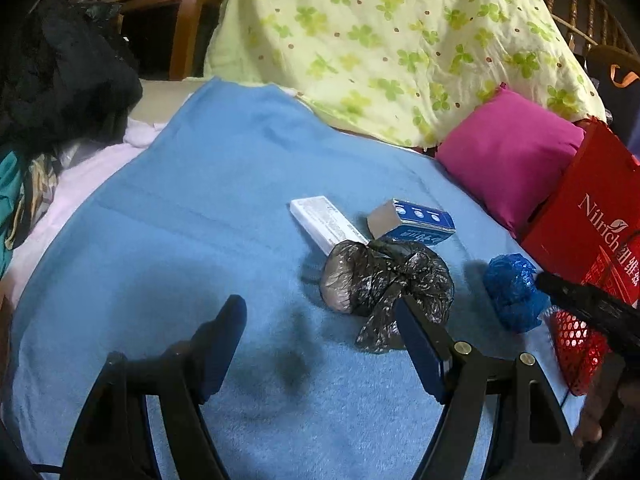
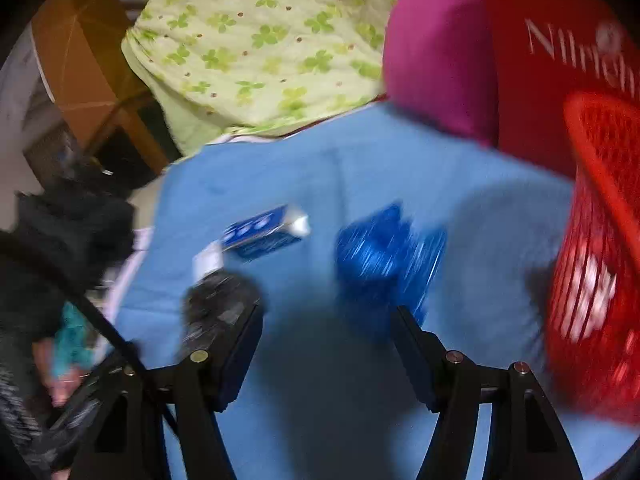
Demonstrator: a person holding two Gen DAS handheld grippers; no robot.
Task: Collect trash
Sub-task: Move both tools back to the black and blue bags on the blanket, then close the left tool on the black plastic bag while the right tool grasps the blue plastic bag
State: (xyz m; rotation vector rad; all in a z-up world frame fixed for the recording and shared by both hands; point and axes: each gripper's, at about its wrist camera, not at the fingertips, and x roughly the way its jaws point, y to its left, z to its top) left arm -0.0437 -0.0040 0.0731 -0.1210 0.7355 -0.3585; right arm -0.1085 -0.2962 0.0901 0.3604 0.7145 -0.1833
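On the blue blanket (image 1: 200, 200) lie a knotted black plastic bag (image 1: 376, 280), a crumpled blue plastic bag (image 1: 514, 292), a white box (image 1: 326, 226) and a blue-and-white box (image 1: 416, 224). My left gripper (image 1: 320, 320) is open just short of the black bag, whose tail touches the right finger. The right wrist view is blurred. There my right gripper (image 2: 328, 324) is open just in front of the blue bag (image 2: 384, 256), nothing between its fingers. The black bag (image 2: 218, 304) sits by its left finger, the blue box (image 2: 260, 236) beyond. A red mesh basket (image 2: 600, 260) stands at the right.
A red paper bag (image 1: 584, 224) and a magenta pillow (image 1: 508, 160) stand at the right edge of the blanket. A green flowered quilt (image 1: 380, 40) is piled behind. Dark clothes (image 1: 60, 72) lie at the left. The other gripper's black arm (image 1: 588, 304) crosses the red basket (image 1: 576, 348).
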